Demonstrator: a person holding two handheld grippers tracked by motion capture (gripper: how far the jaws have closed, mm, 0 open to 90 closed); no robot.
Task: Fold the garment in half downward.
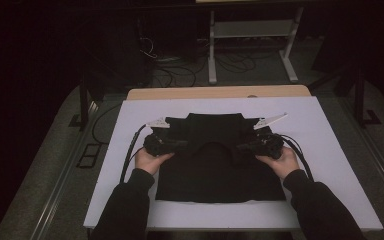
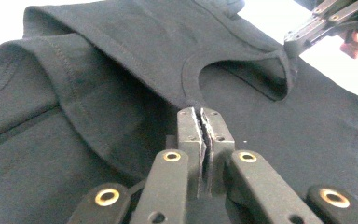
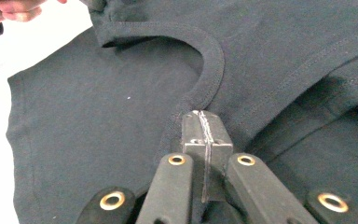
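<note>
A black T-shirt (image 1: pixel 220 175) lies on the white board (image 1: pixel 330 150), its upper part lifted and folded toward the person. In the high view my left gripper (image 1: pixel 182 144) and right gripper (image 1: pixel 240 146) sit at either side of the neckline. My left gripper (image 2: pixel 199 112) has its jaws shut, pinching the shirt (image 2: pixel 98 93) at the collar's edge; the other gripper (image 2: pixel 307 35) grips the collar's far side. In its own view my right gripper (image 3: pixel 201 114) is shut on the collar band of the shirt (image 3: pixel 98 116).
The board rests on a wooden table (image 1: pixel 220 92) whose far edge shows beyond it. Bare white board surrounds the shirt on all sides. A white metal stand (image 1: pixel 250 30) and cables lie on the dark floor behind. A hand (image 3: pixel 9 9) appears at the top left of the right gripper view.
</note>
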